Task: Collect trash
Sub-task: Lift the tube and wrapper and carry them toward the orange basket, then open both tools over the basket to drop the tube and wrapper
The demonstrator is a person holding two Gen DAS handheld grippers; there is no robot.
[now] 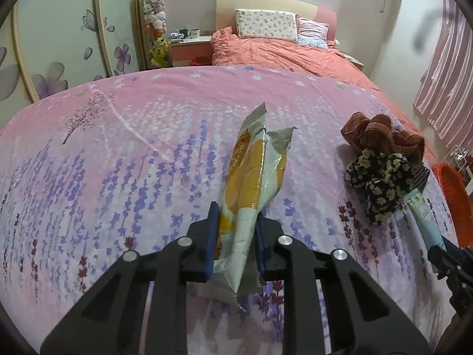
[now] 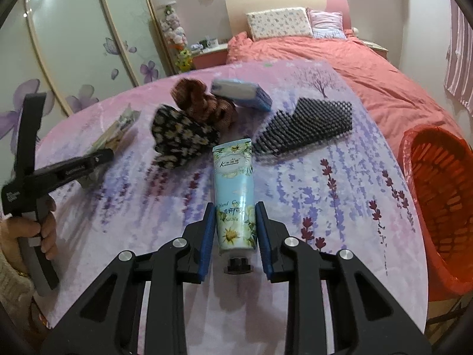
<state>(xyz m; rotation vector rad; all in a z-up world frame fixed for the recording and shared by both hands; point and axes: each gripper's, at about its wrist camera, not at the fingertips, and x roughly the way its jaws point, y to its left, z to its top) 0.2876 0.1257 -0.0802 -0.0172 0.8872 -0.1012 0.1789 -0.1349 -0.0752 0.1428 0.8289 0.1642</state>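
Pink and lilac fill this bedroom: a bed (image 1: 310,59) with a coral duvet and two pillows (image 1: 266,23) stands against the far wall, a wardrobe (image 1: 59,35) with painted purple flowers runs along one side, and striped pink curtains (image 1: 443,74) hang on the other. Nearer, a table (image 1: 103,177) is covered with a pink cloth printed with lavender stalks and a blossoming tree, and everything else sits on or around that cloth. The left gripper (image 1: 235,222) has its fingers closed on a crumpled yellow-and-white snack wrapper (image 1: 251,177), which sticks up from the fingers, pointing toward the bed, over the middle of the cloth. The right gripper (image 2: 235,216) has its blue-padded fingers narrow on either side of a pale blue hand cream tube (image 2: 235,189) lying cap-first toward the camera; whether the pads actually press it I cannot tell. Just beyond the tube lie a dark daisy-print scrunchie (image 2: 180,136) and a rust-brown scrunchie (image 2: 204,100), touching each other, with a blue-and-white packet (image 2: 242,93) behind them and a black studded mat (image 2: 307,124) beside the tube. An orange basket (image 2: 437,195) lined with a red bag stands off the table's edge, on the curtain side. A hand (image 2: 44,230) grips the left gripper's handle.
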